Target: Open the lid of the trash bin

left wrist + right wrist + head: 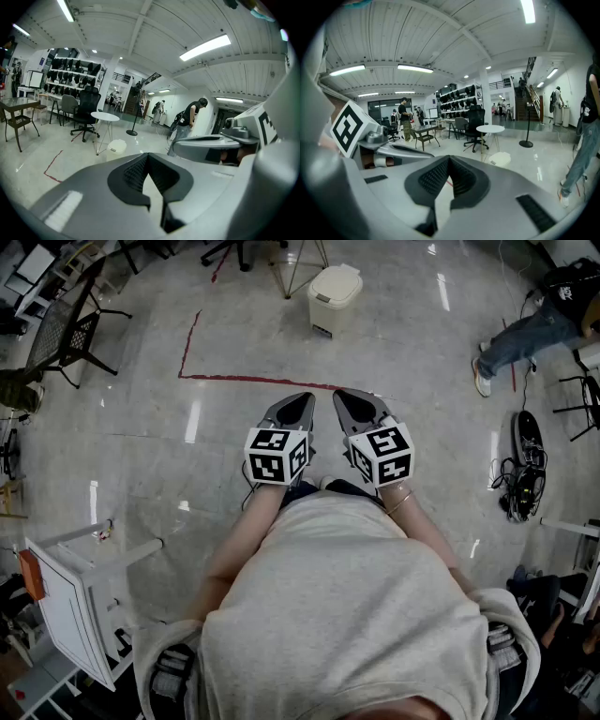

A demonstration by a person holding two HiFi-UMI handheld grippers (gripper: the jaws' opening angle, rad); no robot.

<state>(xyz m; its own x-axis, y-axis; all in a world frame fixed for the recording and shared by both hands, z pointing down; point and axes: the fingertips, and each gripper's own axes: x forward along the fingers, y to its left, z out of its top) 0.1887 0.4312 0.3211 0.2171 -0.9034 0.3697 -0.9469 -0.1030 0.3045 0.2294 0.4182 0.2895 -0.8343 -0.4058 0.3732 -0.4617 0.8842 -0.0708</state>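
Observation:
The trash bin point(335, 296) is a small cream bin with its lid down, standing on the shiny floor well ahead of me. It shows small and distant in the left gripper view point(117, 146) and the right gripper view point(500, 159). Both grippers are held side by side close to my chest, pointing forward, far short of the bin. My left gripper point(305, 399) is shut with nothing in it, jaw tips meeting point(148, 157). My right gripper point(339, 396) is likewise shut and empty point(450, 159).
A red tape line point(253, 381) crosses the floor between me and the bin. A white round table point(105, 116) on thin legs stands right by the bin, an office chair point(86, 110) behind. A person point(525, 334) and cables point(520, 474) are at right, a white stand point(66, 606) at left.

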